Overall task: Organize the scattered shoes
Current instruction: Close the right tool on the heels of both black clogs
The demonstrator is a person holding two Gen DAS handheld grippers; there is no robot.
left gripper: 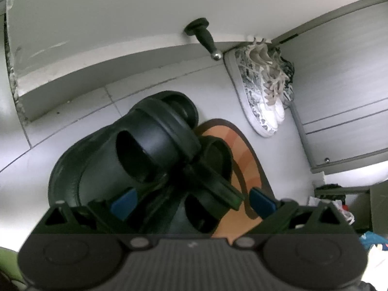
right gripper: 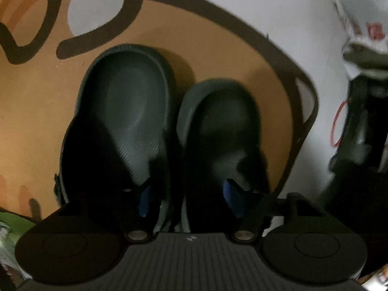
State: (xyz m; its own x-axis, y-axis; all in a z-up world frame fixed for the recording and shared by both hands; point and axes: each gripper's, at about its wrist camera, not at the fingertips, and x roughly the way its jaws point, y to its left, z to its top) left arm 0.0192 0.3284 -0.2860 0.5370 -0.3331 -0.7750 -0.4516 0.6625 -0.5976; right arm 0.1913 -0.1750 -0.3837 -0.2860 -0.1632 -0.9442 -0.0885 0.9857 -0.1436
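**Two dark green clogs side by side on the orange mat**

Two dark green clogs, left clog [right gripper: 123,111] and right clog [right gripper: 218,126], lie heel-up in the right wrist view, touching along their inner edges on the orange mat [right gripper: 36,97]. The right gripper [right gripper: 189,198] straddles their adjoining walls, one blue pad inside each clog; whether the pads press cannot be told. The left gripper [left gripper: 191,201] stands wide over the clog straps, gripping nothing. Patterned sneakers [left gripper: 264,89] stand against the cabinet [left gripper: 339,72].

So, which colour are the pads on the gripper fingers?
Blue pads, seen best in the left wrist view.
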